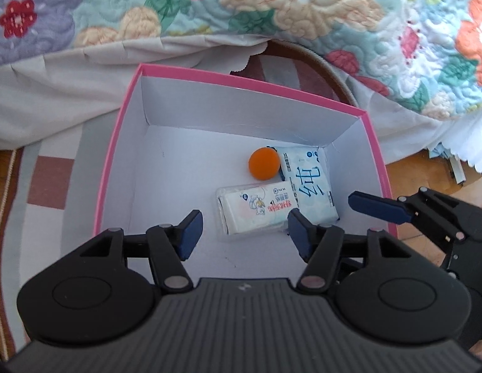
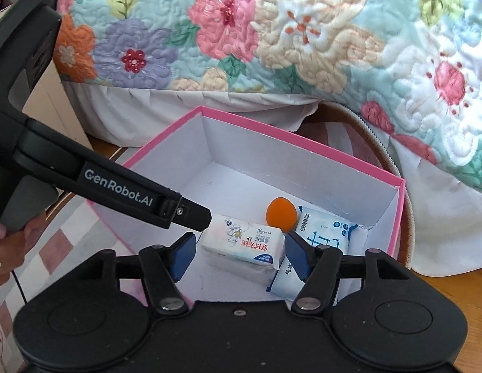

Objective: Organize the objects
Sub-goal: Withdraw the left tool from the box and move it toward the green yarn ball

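Floor-level scene: a pink box (image 1: pixel 376 155) with white inner walls stands open on a striped rug (image 1: pixel 48 183), hard against the foot of a bed draped with a floral quilt (image 1: pixel 303 9) and a pale bed skirt (image 1: pixel 54 93).

Contents of the pink box: an orange ball (image 1: pixel 263 164) lies near the far wall, toward the right corner. A tissue pack with blue lettering (image 1: pixel 311 183) lies just beside the ball on its right, along the right wall. A second tissue pack with red lettering (image 1: pixel 253 213) lies on the near side of the ball, its right end overlapping the blue-lettered pack. All three sit on the box floor; the left half of the floor is bare.

Left hand-held gripper (image 1: pixel 244 233): poised above the near edge of the pink box, pointing down into it. Jaws stand partly open, blue pads clear of everything; the red-lettered pack is seen between them on the floor below but is not gripped.

Right hand-held gripper (image 2: pixel 238 255): poised over the near right corner of the pink box, likewise partly open and holding nothing; both packs lie beyond its pads.

A person's hand (image 2: pixel 11 236) grips the left unit's handle, left of the pink box.
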Demonstrator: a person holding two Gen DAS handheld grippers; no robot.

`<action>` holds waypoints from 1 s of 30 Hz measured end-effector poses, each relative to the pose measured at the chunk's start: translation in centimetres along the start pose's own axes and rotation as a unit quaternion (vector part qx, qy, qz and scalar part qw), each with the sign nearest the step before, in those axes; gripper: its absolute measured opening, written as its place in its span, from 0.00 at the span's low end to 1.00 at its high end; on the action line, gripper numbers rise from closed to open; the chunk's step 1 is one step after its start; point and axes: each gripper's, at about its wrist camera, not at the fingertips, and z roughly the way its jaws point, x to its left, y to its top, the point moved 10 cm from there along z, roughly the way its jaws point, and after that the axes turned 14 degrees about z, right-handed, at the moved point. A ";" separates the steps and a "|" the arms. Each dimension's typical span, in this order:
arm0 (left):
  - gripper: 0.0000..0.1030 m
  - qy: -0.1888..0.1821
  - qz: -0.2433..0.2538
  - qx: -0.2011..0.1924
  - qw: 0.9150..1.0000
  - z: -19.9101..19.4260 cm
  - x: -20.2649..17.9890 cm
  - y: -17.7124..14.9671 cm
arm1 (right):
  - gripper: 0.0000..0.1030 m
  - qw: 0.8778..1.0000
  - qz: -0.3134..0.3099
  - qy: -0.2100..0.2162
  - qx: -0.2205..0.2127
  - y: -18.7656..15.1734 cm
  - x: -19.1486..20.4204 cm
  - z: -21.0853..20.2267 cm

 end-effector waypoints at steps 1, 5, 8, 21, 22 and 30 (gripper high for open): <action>0.62 -0.001 0.003 -0.004 1.000 -0.4 -0.2 0.0 | 0.67 1.000 -0.001 -0.002 0.000 -0.1 0.0 -0.3; 0.68 0.038 0.027 0.001 0.999 -1.9 -0.5 -0.3 | 0.75 1.000 -0.002 -0.006 -0.010 0.0 -0.3 -2.0; 0.73 0.060 0.042 0.004 0.997 -2.9 -0.8 -0.5 | 0.76 1.000 -0.002 -0.005 -0.018 0.1 -0.6 -3.5; 0.85 0.107 0.033 0.042 0.993 -8.7 -0.1 -3.7 | 0.89 1.000 -0.003 0.014 -0.016 0.0 0.9 -9.2; 0.86 0.108 0.035 0.042 0.993 -9.0 -0.2 -3.9 | 0.89 1.000 -0.003 0.014 -0.015 -0.2 0.9 -9.4; 0.88 0.110 0.039 0.051 0.992 -11.0 -0.7 -6.0 | 0.94 0.999 0.015 0.026 -0.015 -0.9 1.1 -11.2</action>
